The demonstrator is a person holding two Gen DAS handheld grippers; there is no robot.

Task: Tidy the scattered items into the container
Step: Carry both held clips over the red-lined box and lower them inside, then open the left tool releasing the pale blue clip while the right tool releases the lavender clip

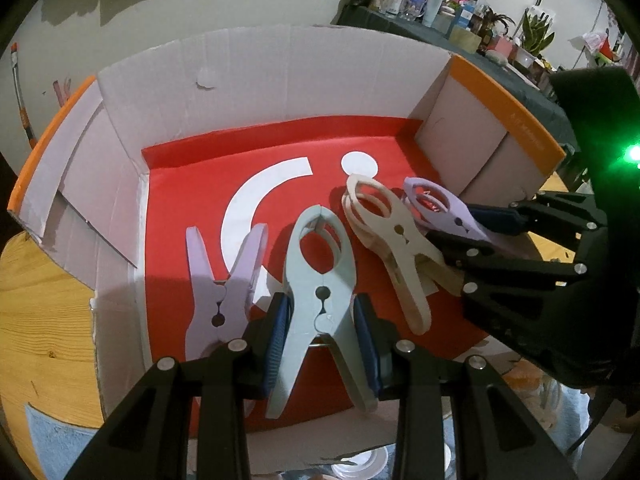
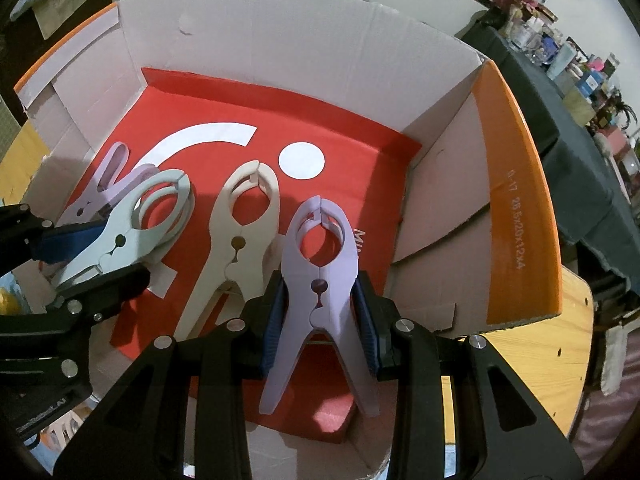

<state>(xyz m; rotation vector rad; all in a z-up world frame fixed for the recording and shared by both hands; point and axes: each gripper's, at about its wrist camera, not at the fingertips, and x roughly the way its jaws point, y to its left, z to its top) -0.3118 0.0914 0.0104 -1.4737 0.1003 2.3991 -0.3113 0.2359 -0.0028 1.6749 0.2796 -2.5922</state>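
An open cardboard box (image 1: 280,80) (image 2: 304,48) with a red floor holds large plastic clips. My left gripper (image 1: 320,332) is shut on a pale blue-grey clip (image 1: 320,268), held over the box floor; that clip also shows in the right wrist view (image 2: 120,232). My right gripper (image 2: 318,300) is shut on a lilac clip (image 2: 320,264), held inside the box; it shows in the left wrist view (image 1: 444,208). A beige clip (image 1: 392,240) (image 2: 236,232) lies on the floor between them. A second lilac clip (image 1: 224,280) (image 2: 104,184) lies at the left.
The box stands on a wooden table (image 1: 36,300) (image 2: 560,360). A blue cloth (image 1: 56,440) lies at the near left. A dark-covered table (image 1: 500,60) crowded with bottles and plants stands behind on the right.
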